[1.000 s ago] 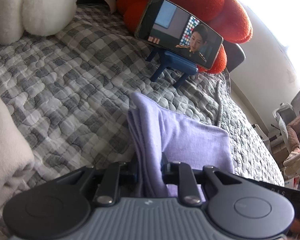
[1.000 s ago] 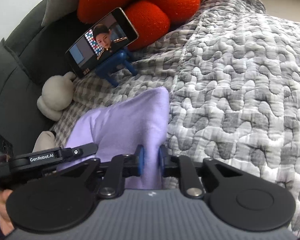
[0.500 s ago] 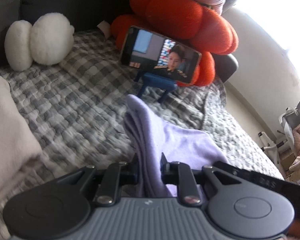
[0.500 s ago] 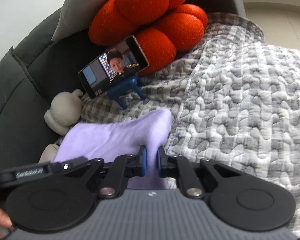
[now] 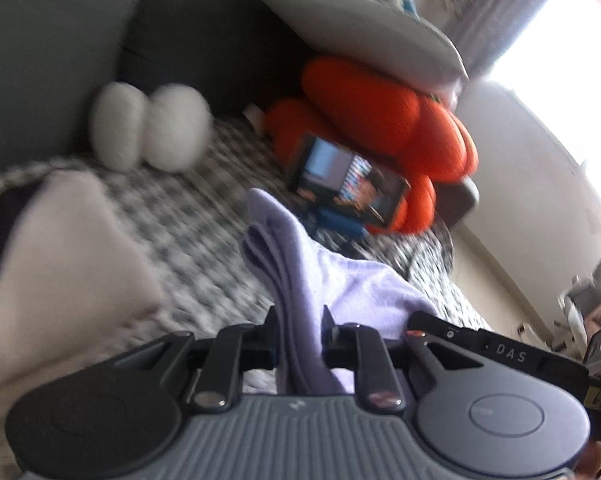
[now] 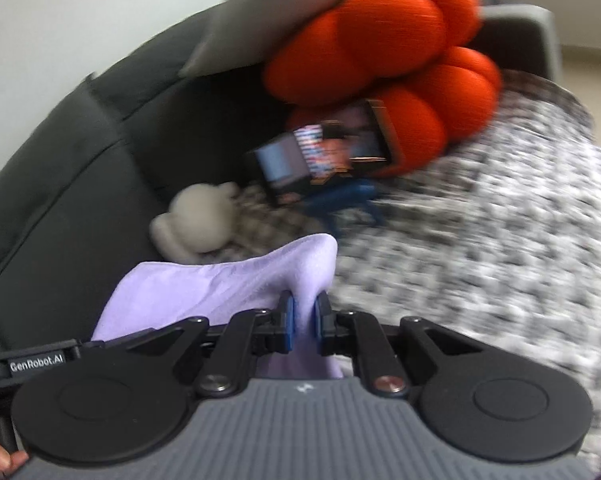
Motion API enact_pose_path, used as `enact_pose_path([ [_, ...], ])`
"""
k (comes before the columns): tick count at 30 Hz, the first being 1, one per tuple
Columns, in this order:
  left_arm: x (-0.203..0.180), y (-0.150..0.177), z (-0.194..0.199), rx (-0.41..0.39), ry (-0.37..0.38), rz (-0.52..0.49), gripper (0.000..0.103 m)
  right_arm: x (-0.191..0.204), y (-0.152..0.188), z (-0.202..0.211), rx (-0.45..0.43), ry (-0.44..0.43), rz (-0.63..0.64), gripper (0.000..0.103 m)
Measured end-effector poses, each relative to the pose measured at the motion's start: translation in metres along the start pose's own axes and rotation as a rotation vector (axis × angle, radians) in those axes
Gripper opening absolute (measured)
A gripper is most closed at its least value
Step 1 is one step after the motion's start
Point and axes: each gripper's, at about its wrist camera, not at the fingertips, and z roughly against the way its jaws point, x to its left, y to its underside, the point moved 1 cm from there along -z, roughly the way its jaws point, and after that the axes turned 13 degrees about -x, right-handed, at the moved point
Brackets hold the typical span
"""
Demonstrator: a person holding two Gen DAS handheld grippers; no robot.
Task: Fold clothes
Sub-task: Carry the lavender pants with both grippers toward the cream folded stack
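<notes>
The fold is partly complete, judging from the layout: the lilac garment (image 5: pixel 300 280) is already gathered into several layers, and both grippers are carrying it clear of the checked quilt (image 5: pixel 188 236), so setting it down and any final fold are not yet done. The left gripper (image 5: pixel 298 336) is standing nearly closed, its jaws pinching a thick bunched edge of the garment. The right gripper (image 6: pixel 303 322) is likewise standing nearly closed, with its blue pads (image 6: pixel 287 322) pressing a thinner edge of the same cloth. The garment is hanging between the two grippers, above the quilt and on the near side of the phone (image 5: pixel 348 184), which is sitting on a blue stand (image 5: pixel 336 222) further back on the quilt. The cloth is looking soft and matte, with stacked lengthwise folds at the left grip and a smooth span sagging slightly toward the right grip. A folded pale pink item (image 5: pixel 64 272) is lying on the quilt to the left of the garment, which suggests earlier pieces are finished. Behind the phone, an orange cushion (image 5: pixel 384 120) is resting against the sofa back, and a white plush toy (image 5: pixel 152 132) is sitting to the left of the phone. Both views are blurred, so fine creases cannot be told.
</notes>
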Motion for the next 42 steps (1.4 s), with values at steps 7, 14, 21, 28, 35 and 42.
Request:
enact_pose_path([
  [7, 0.054, -0.031, 0.040, -0.113, -0.093, 0.058, 0.018, 0.068, 0.000, -0.043, 0.018, -0.171, 0.111, 0.012],
  [14, 0.107, -0.047, 0.068, -0.202, -0.188, 0.123, 0.018, 0.134, 0.014, -0.080, 0.035, -0.333, 0.203, 0.012],
  [21, 0.142, -0.040, 0.077, -0.225, -0.248, 0.172, 0.018, 0.174, 0.022, -0.114, 0.090, -0.386, 0.327, 0.012],
  [28, 0.162, -0.024, 0.068, -0.232, -0.299, 0.211, 0.018, 0.190, 0.038, -0.145, 0.119, -0.374, 0.454, 0.012],
  [35, 0.165, -0.003, 0.049, -0.201, -0.337, 0.180, 0.019, 0.178, 0.055, -0.162, 0.159, -0.326, 0.478, 0.012],
  [42, 0.167, -0.006, 0.051, -0.201, -0.328, 0.175, 0.020, 0.176, 0.063, -0.165, 0.150, -0.294, 0.495, 0.013],
])
